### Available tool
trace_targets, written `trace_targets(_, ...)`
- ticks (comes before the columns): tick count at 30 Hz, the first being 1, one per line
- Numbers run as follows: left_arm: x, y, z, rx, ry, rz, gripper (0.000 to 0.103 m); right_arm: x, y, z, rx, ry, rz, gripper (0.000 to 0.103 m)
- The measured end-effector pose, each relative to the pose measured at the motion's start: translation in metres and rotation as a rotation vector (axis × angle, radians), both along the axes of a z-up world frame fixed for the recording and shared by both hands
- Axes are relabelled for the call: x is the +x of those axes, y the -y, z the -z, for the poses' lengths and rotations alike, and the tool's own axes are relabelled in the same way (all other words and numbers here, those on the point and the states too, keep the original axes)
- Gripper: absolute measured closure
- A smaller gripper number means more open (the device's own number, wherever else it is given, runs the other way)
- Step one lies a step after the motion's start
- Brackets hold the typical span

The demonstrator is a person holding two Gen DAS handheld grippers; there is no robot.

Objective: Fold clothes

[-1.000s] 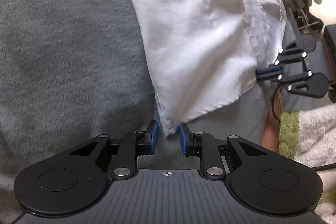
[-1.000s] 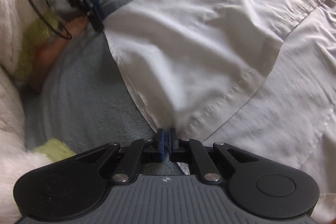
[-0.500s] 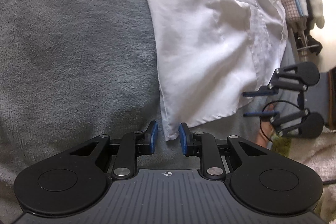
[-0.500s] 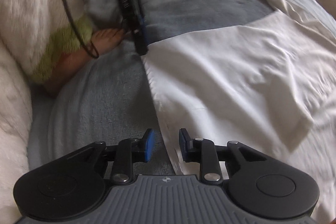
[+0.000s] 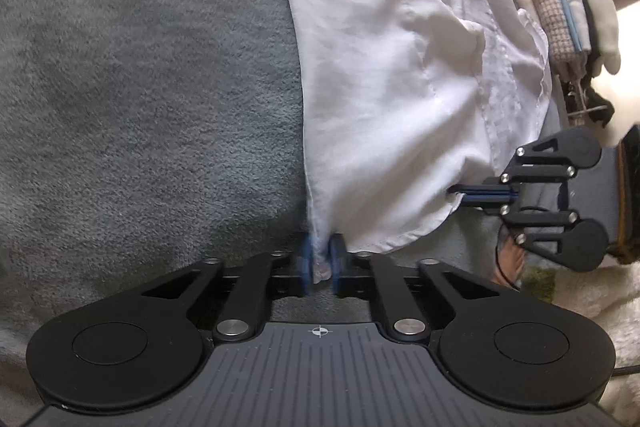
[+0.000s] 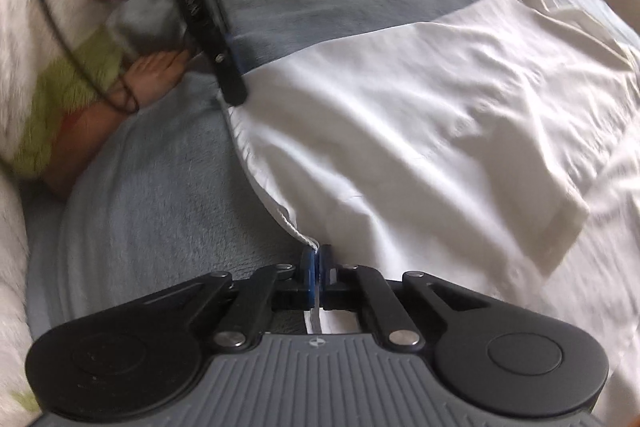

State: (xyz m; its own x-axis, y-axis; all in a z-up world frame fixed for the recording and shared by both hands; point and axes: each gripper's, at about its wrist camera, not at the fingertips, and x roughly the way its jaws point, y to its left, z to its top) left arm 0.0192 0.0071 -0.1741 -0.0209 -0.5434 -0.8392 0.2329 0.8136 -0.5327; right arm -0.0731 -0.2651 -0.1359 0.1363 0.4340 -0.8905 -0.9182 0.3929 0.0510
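My white shirt (image 5: 392, 99) lies flat on the grey blanket (image 5: 140, 87), long axis running away from its hem. The left gripper (image 5: 321, 263) has its jaws nearly closed around one hem corner. My right gripper (image 6: 316, 267) has its jaws clamped on the other.

left gripper (image 5: 320, 263) | jaws pinching white shirt (image 5: 392, 87) corner | grey blanket (image 5: 140, 87)

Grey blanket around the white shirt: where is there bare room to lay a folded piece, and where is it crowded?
The widest bare patch of grey blanket lies along the white shirt's long edge, on the left in the left wrist view. A second strip shows beyond the shirt. Crowded: the hem, with the left gripper, the right gripper and the person's foot.
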Motion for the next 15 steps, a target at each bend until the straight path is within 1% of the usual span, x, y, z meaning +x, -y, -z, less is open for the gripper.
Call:
trace_targets(1,-0.001,0.0,-0.002,-0.013,-0.009,0.006,0.102,0.003,0.001,-0.001,0.004,-0.013,0.012,0.103)
trace_targets(3,-0.003,0.0,-0.01,-0.019,-0.002,0.028,0.102,0.007,0.003,-0.005,0.012,-0.038,0.029,0.103)
trace_targets(5,-0.005,0.002,-0.014,-0.013,0.011,0.047,0.102,0.006,0.006,-0.011,0.01,-0.049,0.004,0.103)
trace_targets(9,-0.004,0.01,-0.005,0.025,-0.001,0.074,0.102,0.006,0.005,0.006,-0.038,-0.075,-0.017,0.103)
trace_targets(11,-0.002,0.012,-0.002,0.033,-0.014,0.087,0.1,0.002,0.004,0.011,-0.043,-0.066,-0.028,0.102)
trace_targets(12,0.002,0.012,-0.003,0.032,0.0,0.088,0.1,0.002,0.005,0.01,-0.042,-0.064,-0.031,0.102)
trace_targets(15,0.019,0.014,-0.014,0.019,0.073,0.08,0.099,-0.001,0.009,0.008,-0.035,-0.057,-0.031,0.102)
